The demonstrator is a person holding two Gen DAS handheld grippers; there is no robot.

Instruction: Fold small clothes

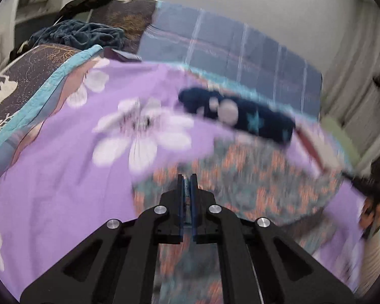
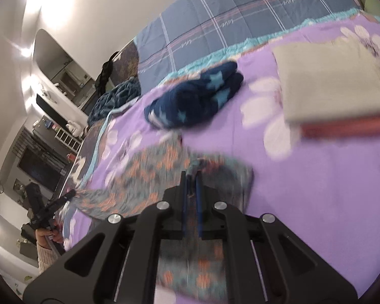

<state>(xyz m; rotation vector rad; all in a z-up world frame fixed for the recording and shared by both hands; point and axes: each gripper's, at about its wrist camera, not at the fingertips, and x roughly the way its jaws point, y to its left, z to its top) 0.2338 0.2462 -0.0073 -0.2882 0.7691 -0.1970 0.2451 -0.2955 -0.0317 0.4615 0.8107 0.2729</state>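
A small teal garment with orange flowers (image 1: 253, 177) lies blurred over the purple flowered bedsheet (image 1: 63, 177). My left gripper (image 1: 187, 177) is shut on one edge of it. My right gripper (image 2: 191, 174) is shut on another edge of the same garment (image 2: 144, 177). In the right wrist view the left gripper (image 2: 50, 207) shows at the garment's far left end. A navy garment with light blue stars (image 1: 240, 116) lies crumpled beyond it, also seen in the right wrist view (image 2: 195, 98).
A folded beige cloth with a red edge (image 2: 334, 86) lies on the sheet to the right. A blue plaid quilt (image 2: 228, 20) and a dark teal blanket (image 1: 83, 35) lie at the bed's far side. Wall and furniture lie beyond.
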